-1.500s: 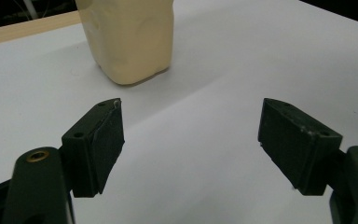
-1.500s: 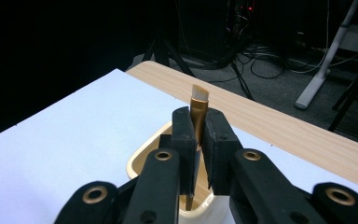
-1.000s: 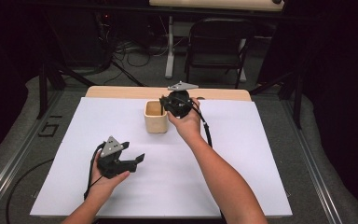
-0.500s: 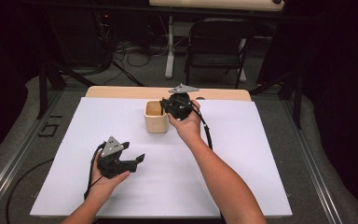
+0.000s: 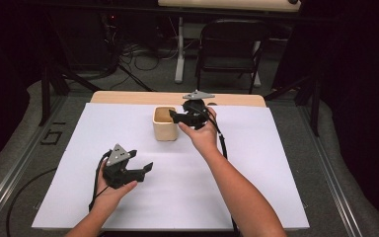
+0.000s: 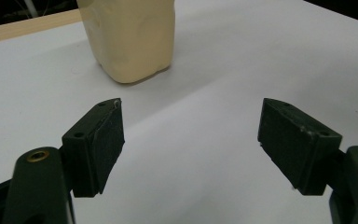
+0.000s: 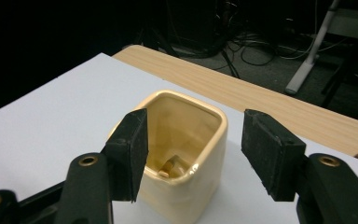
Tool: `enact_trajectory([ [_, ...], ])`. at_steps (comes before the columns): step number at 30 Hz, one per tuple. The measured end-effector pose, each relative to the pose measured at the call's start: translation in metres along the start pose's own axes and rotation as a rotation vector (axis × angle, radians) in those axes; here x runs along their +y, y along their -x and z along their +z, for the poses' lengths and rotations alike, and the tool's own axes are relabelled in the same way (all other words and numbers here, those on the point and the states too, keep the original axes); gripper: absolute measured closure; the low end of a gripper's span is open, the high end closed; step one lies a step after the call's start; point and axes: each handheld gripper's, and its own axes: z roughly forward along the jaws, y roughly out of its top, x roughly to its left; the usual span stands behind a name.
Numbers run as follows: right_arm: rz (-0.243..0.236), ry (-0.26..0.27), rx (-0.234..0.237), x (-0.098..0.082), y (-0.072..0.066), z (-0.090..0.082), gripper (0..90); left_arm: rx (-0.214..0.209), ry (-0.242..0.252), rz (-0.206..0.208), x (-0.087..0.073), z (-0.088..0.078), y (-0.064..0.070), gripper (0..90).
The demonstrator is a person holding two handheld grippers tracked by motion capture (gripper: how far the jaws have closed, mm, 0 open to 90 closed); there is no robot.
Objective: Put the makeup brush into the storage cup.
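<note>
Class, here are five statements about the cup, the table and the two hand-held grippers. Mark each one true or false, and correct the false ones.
1. The cream cup stands upright on the white sheet. True.
2. The cup is empty. False: the right gripper view shows a small brownish piece lying at its bottom.
3. The right hand-held gripper is clamped on the cup's rim. False: its jaws stand apart above the cup, having just opened, with nothing gripped.
4. The left hand-held gripper is open and holds nothing. True.
5. The left hand-held gripper touches the cup. False: it is well apart from it, nearer the person.
</note>
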Motion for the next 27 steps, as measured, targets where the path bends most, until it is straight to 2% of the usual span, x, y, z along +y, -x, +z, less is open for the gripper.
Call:
enact_trajectory([
  [16,0.009,0.009,0.007,-0.008,0.006,-0.016,40.9,0.011,-0.002,-0.007,0.000,-0.002,-0.004,22.8],
  [23,0.008,-0.003,-0.013,-0.021,0.016,-0.034,42.4,0.017,0.000,-0.015,-0.001,-0.003,-0.006,22.8],
  [27,0.022,0.002,-0.025,-0.029,0.023,-0.047,42.4,0.022,0.001,-0.019,-0.001,-0.004,-0.008,22.8],
])
